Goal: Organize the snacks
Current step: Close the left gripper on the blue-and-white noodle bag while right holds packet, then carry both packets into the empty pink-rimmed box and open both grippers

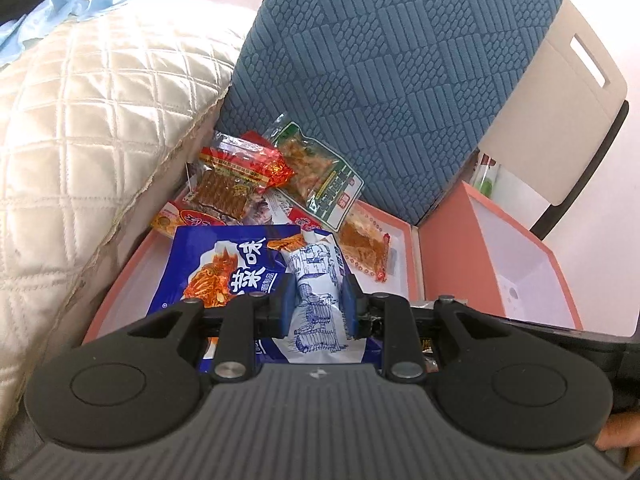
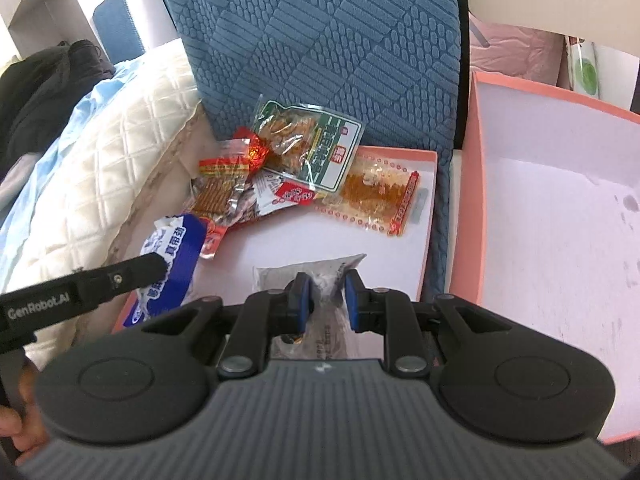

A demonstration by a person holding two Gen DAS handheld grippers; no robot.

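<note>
A blue textured cushion (image 1: 392,80) stands upright at the back of both views, with a cream quilted cushion (image 1: 100,128) filling the left side and a light blue cloth (image 2: 80,120) draped over it. Against the blue cushion lies a shallow pink-rimmed box lid (image 2: 340,240) with a white floor, and to its right, at the frame's right side, sits the deeper pink box (image 2: 560,220), its white inside stained with a few dark spots. Snack packets are heaped in the lid's upper left corner: a green-labelled clear packet (image 2: 316,140) on top, a red-banded packet of brown strips (image 2: 224,184) to its left, a small red-and-white packet (image 2: 292,196) below, and a clear packet of orange shreds with a red dotted edge (image 2: 376,196) lying flat to the right. In the left wrist view the left gripper (image 1: 316,300) is clamped on a white packet printed with blue line drawings (image 1: 316,280), pinched between its blue pads (image 1: 350,300), above a large blue bag (image 1: 212,268) lying in the lid's lower left. In the right wrist view the right gripper (image 2: 326,300) is closed on a greyish translucent packet (image 2: 316,276) over the lid's bare floor at lower centre. A hand (image 2: 16,428) shows at the lower left edge.
</note>
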